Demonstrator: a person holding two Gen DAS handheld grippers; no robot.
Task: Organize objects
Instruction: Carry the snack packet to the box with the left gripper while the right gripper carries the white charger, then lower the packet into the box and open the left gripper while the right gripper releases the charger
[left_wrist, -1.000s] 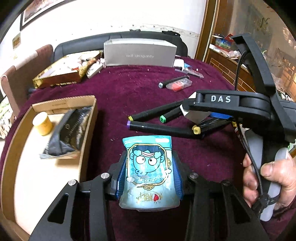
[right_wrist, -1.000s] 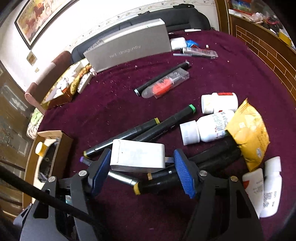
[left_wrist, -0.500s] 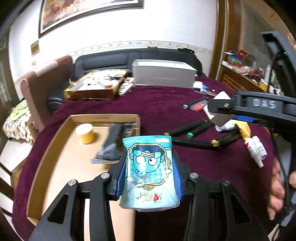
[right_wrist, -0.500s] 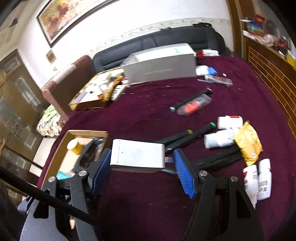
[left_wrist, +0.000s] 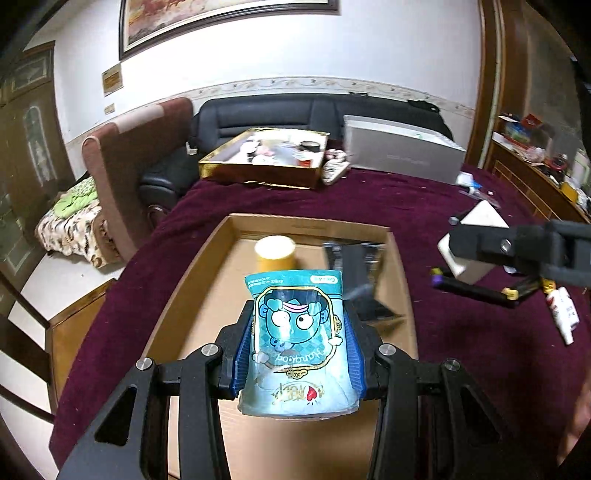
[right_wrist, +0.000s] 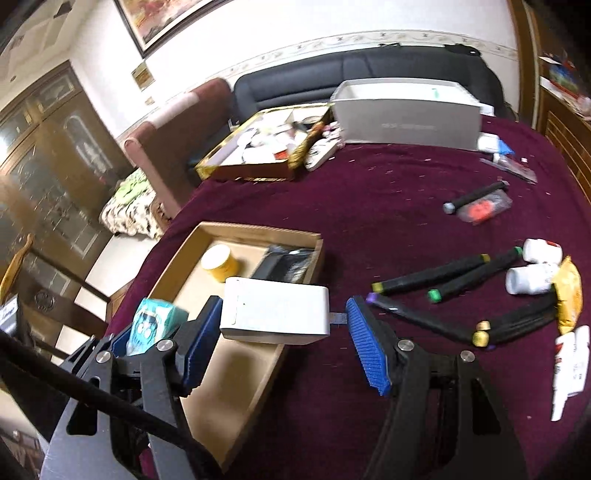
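My left gripper is clamped on the blue cartoon pouch; my right gripper holds the white box pinched between its blue pads. A second ago both hung over the markers; now they have swung across, the pouch over the cardboard tray and the box over its near edge, so I judge both are nearly ready to set down beside the yellow cup and black packet. Maroon tabletop, sofa and framed picture beyond
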